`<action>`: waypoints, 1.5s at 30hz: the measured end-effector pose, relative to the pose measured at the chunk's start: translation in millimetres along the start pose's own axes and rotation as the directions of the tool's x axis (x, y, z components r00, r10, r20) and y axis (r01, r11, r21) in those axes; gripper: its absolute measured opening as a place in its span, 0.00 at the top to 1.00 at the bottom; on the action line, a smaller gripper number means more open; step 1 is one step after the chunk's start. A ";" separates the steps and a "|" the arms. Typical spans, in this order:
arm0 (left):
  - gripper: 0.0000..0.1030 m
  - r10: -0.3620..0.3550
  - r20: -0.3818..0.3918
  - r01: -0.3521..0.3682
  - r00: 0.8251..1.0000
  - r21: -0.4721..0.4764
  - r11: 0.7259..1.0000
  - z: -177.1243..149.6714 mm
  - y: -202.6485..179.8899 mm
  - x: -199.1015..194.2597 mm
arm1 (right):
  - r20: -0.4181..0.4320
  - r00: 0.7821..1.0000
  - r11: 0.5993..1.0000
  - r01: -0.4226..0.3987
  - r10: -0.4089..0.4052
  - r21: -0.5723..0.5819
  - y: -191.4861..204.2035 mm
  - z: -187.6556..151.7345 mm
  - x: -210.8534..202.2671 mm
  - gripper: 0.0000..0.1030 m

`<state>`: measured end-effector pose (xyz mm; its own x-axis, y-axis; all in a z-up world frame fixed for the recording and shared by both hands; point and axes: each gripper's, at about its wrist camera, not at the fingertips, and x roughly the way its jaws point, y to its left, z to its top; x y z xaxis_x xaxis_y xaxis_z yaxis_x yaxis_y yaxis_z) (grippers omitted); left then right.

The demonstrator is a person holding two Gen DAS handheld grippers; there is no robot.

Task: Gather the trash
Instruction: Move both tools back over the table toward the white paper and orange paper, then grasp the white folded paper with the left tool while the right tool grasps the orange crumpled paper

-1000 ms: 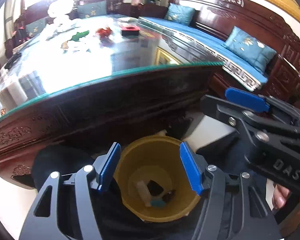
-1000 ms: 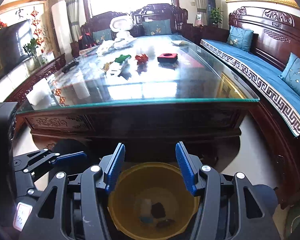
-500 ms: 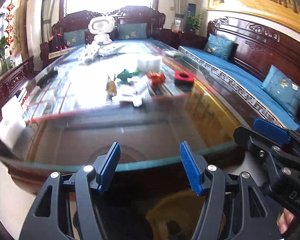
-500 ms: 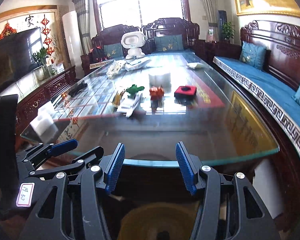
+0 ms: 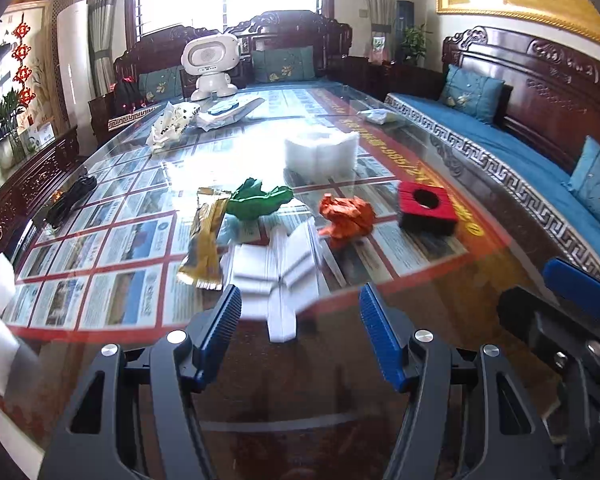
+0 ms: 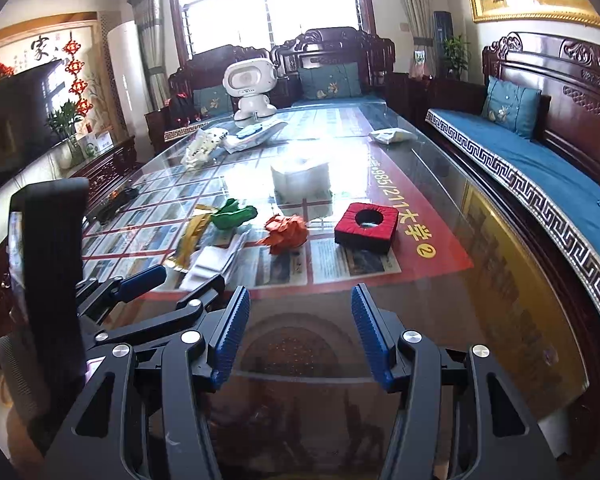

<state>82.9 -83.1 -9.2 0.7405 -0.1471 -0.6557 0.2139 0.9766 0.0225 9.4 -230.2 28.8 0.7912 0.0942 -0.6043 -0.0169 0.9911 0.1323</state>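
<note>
Trash lies mid-table on the glass-topped table: a gold snack wrapper, a green crumpled paper, an orange crumpled paper, and flat white paper pieces. In the right wrist view the same show: orange paper, green paper, gold wrapper. My left gripper is open and empty, just short of the white paper. My right gripper is open and empty above the table's near end. The left gripper also shows at the left of the right wrist view.
A red square box with a round hole, a white foam block, a white robot toy, bags and a black cable are on the table. A blue-cushioned wooden sofa runs along the right.
Both grippers rose from over the yellow bin on the floor up to table height and moved forward over the glass. The bin has left both views. Both stayed open.
</note>
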 end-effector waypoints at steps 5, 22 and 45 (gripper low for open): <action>0.40 0.020 -0.033 -0.020 0.999 -0.011 1.000 11.9 0.6 32.7 | -0.021 1.000 1.000 -0.003 0.003 0.007 -12.2 4.6 22.6 0.49; 0.40 0.013 -0.075 -0.018 0.997 -0.063 0.998 25.8 8.6 63.8 | -0.042 0.999 1.000 -0.008 0.009 0.022 -24.9 11.5 46.8 0.49; 0.85 -0.056 -0.103 0.044 0.993 -0.117 0.992 34.5 29.8 77.5 | -0.095 0.995 1.000 -0.018 0.017 -0.010 2.1 26.4 90.8 0.50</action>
<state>168.8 -70.8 -33.3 0.6581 -0.1849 -0.7299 0.1707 0.9808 -0.0946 97.4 -222.1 -5.0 0.7293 0.1193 -0.6738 -0.0370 0.9901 0.1353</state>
